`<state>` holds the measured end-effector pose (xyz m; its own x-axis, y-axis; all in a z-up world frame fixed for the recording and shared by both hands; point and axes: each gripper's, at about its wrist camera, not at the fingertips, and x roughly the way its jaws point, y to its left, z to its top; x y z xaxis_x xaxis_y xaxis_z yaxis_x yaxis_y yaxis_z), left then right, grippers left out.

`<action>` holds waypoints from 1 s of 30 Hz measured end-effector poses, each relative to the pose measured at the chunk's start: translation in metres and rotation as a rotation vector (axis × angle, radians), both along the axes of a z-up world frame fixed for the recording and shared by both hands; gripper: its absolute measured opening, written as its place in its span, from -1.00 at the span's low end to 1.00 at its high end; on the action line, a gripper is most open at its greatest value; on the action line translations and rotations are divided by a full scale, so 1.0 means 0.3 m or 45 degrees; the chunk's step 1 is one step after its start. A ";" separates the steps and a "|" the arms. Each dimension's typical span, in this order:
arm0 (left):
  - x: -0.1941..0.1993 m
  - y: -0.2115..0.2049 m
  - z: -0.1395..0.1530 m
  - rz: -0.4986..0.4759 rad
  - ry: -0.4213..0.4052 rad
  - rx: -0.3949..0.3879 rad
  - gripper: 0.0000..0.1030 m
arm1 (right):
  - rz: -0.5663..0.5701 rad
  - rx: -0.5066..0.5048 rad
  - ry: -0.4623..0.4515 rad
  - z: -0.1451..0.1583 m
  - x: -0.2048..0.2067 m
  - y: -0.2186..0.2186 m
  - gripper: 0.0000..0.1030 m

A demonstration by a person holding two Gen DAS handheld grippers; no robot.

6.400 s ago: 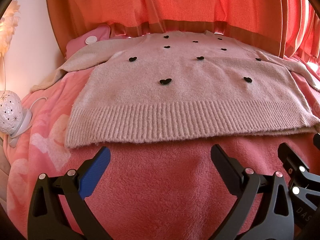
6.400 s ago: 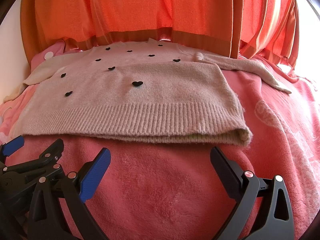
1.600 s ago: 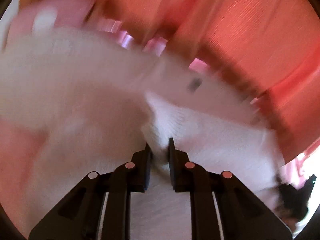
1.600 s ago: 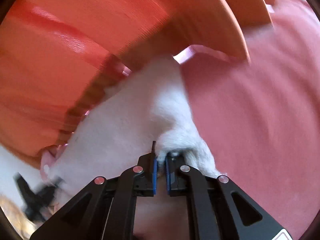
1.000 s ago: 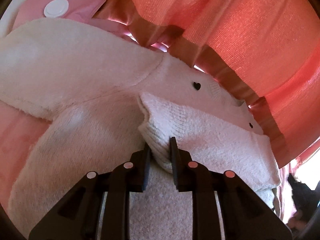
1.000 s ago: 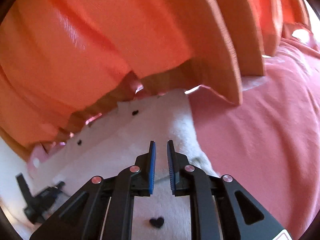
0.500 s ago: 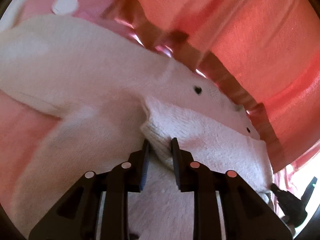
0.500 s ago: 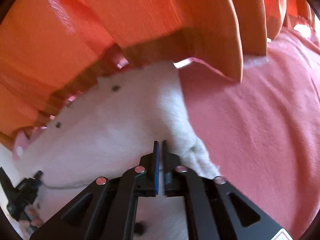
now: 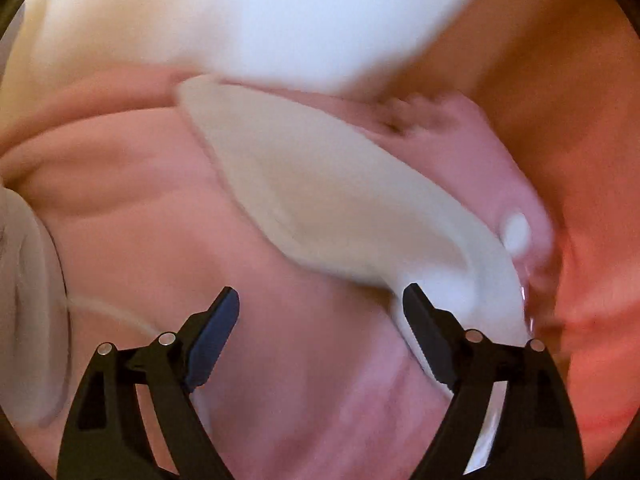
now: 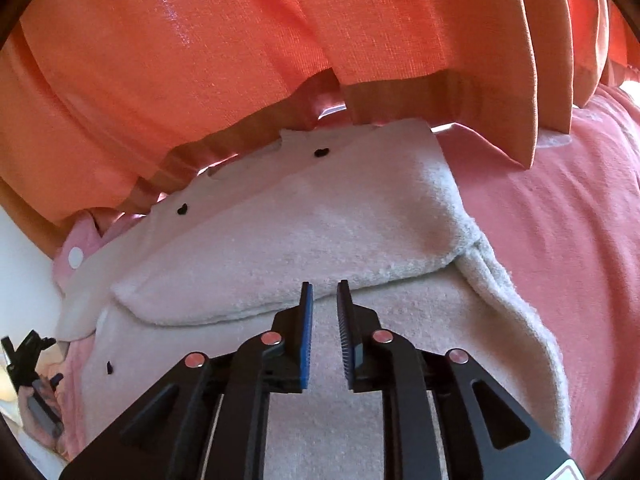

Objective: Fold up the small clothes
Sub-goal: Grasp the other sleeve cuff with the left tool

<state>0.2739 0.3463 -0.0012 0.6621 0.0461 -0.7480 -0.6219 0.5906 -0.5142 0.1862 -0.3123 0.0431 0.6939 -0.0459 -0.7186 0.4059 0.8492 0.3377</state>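
left gripper [image 9: 316, 320] jaws just sprung wide, empty, over sweater sleeve [image 9: 340, 200] | right gripper [image 10: 324, 300] jaws just parting narrowly, empty, above folded sweater [image 10: 304, 248] mid-frame

In the right wrist view the sweater [image 10: 360, 240] lies on the bed [image 10: 560, 240], spread ahead of and beneath the right gripper [image 10: 323, 292]. A folded-over part of it lies across its body, its near edge just beyond the fingers [image 10: 306, 320]. The curtain [image 10: 280, 40] hangs behind the sweater. The left gripper [image 10: 28, 360] shows far to the left.

In the left wrist view a sleeve [image 9: 340, 200] runs from beyond the fingers [image 9: 216, 328] down behind the right finger, lying on the blanket [image 9: 160, 220].
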 end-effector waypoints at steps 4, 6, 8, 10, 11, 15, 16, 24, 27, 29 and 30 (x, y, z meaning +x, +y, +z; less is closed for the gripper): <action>0.037 0.072 -0.013 0.097 -0.043 -0.095 0.55 | -0.002 -0.007 0.012 -0.002 0.005 0.017 -0.61; 0.091 0.052 0.010 0.012 -0.040 -0.046 -0.16 | -0.005 -0.012 0.015 -0.005 0.009 0.021 -0.57; 0.147 0.007 0.048 -0.063 0.004 0.043 -0.57 | -0.007 -0.010 0.012 -0.006 0.007 0.020 -0.56; 0.189 -0.067 0.125 -0.166 -0.050 0.094 -1.00 | -0.011 -0.010 0.006 -0.004 0.007 0.018 -0.56; 0.203 -0.115 0.170 -0.219 -0.086 0.115 -1.00 | -0.012 -0.009 0.001 -0.004 0.006 0.017 -0.56; 0.198 -0.518 0.452 -0.531 -0.325 0.352 -1.00 | -0.009 -0.005 -0.021 0.005 0.005 0.017 -0.56; 0.175 -0.645 0.512 -0.627 -0.394 0.406 -1.00 | -0.007 -0.005 -0.024 0.006 0.007 0.020 -0.56; -0.013 -1.329 0.390 -1.170 -0.382 0.288 -0.90 | -0.020 0.002 -0.025 0.007 -0.006 -0.001 -0.48; 0.014 -1.208 0.219 -1.066 -0.212 0.213 -0.51 | -0.029 0.016 -0.048 0.022 -0.019 -0.025 -0.36; 0.048 -1.031 0.143 -0.919 -0.134 0.141 -0.44 | -0.023 0.017 -0.050 0.024 -0.019 -0.029 -0.34; 0.070 -0.903 0.105 -0.789 -0.090 0.118 -0.41 | -0.020 0.015 -0.048 0.023 -0.018 -0.028 -0.34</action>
<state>0.2948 0.0754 0.0304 0.6343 -0.2998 -0.7126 -0.1162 0.8743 -0.4713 0.1808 -0.3207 0.0500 0.7199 -0.0489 -0.6923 0.4060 0.8387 0.3630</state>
